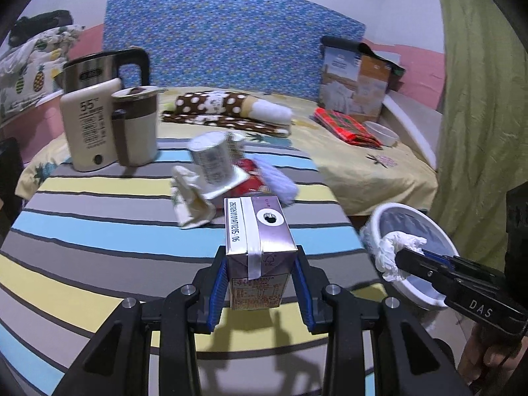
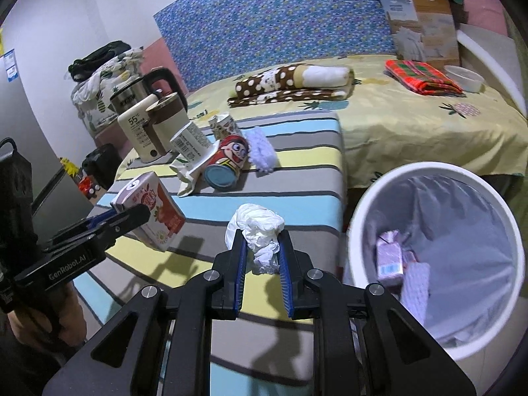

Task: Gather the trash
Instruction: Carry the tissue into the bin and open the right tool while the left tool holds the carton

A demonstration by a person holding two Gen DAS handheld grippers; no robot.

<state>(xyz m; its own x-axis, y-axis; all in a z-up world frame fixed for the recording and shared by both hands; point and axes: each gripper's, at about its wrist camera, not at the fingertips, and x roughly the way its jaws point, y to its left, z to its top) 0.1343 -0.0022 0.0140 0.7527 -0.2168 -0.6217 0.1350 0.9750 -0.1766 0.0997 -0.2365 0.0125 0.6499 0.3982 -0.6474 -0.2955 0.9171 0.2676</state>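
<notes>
A purple drink carton [image 1: 259, 247] with a punched straw hole is clamped upright between the left tool's [image 1: 260, 285] blue pads, above the striped bench [image 1: 99, 231]. A crumpled white tissue [image 2: 262, 231] is pinched in the right tool [image 2: 262, 260], beside the white trash bin [image 2: 359, 217], which already holds a purple carton [image 2: 389, 254]. On the bench lie a tipped yogurt cup [image 1: 214, 165], a red cartoon can [image 2: 227, 165] on its side and a crushed paper wrapper [image 1: 191, 201].

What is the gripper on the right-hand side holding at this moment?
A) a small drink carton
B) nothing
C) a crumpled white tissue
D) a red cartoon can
C: the right gripper is closed on a crumpled white tissue; the drink carton sits in the left gripper instead.
</notes>
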